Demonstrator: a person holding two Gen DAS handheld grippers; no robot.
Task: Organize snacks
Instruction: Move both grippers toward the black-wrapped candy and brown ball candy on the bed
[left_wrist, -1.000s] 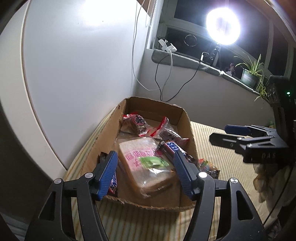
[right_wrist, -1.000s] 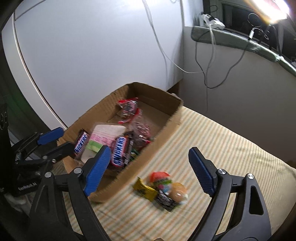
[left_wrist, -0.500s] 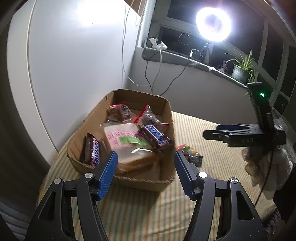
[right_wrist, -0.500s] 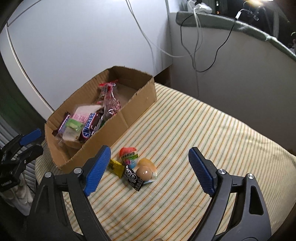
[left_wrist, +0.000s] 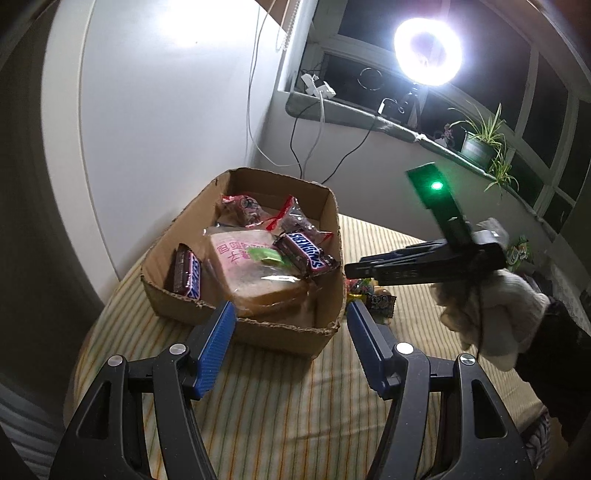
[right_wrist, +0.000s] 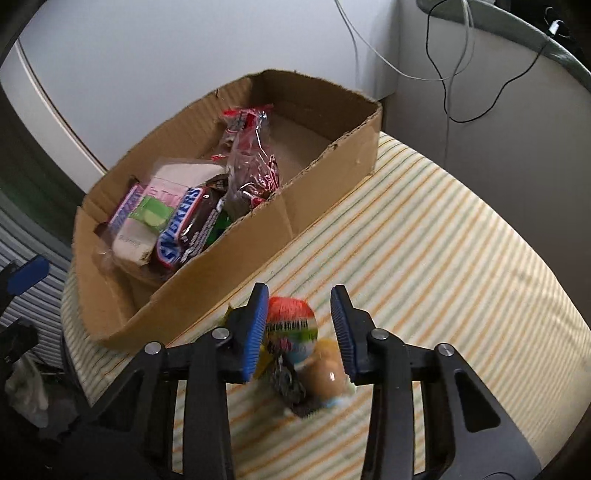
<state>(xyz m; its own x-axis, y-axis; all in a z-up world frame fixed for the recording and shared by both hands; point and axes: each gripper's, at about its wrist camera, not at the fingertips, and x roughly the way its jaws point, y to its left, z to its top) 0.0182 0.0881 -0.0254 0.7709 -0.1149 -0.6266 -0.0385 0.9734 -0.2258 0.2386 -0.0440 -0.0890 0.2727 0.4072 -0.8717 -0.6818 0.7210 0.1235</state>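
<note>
A cardboard box (left_wrist: 325, 332) (right_wrist: 325, 177) on the striped table holds a bagged sandwich (left_wrist: 255, 273), Snickers bars (left_wrist: 306, 253) (right_wrist: 181, 225) and red-wrapped snacks (right_wrist: 251, 166). Loose snacks lie beside the box: a round orange-topped packet (right_wrist: 293, 325), a dark wrapper (right_wrist: 290, 384) and a brown bun-like snack (right_wrist: 327, 376). My right gripper (right_wrist: 300, 325) is partly closed, its jaws straddling the round packet without clear contact. It also shows in the left wrist view (left_wrist: 354, 269), held by a gloved hand. My left gripper (left_wrist: 290, 347) is open and empty in front of the box.
A white wall (left_wrist: 166, 129) stands behind the box. A windowsill (left_wrist: 388, 122) carries cables, a ring light (left_wrist: 428, 51) and a potted plant (left_wrist: 480, 144). The striped tablecloth (right_wrist: 443, 240) spreads to the right of the box.
My right gripper dropped down over the loose snacks and narrowed its jaws around the round packet. My left gripper pulled back from the box and stayed open.
</note>
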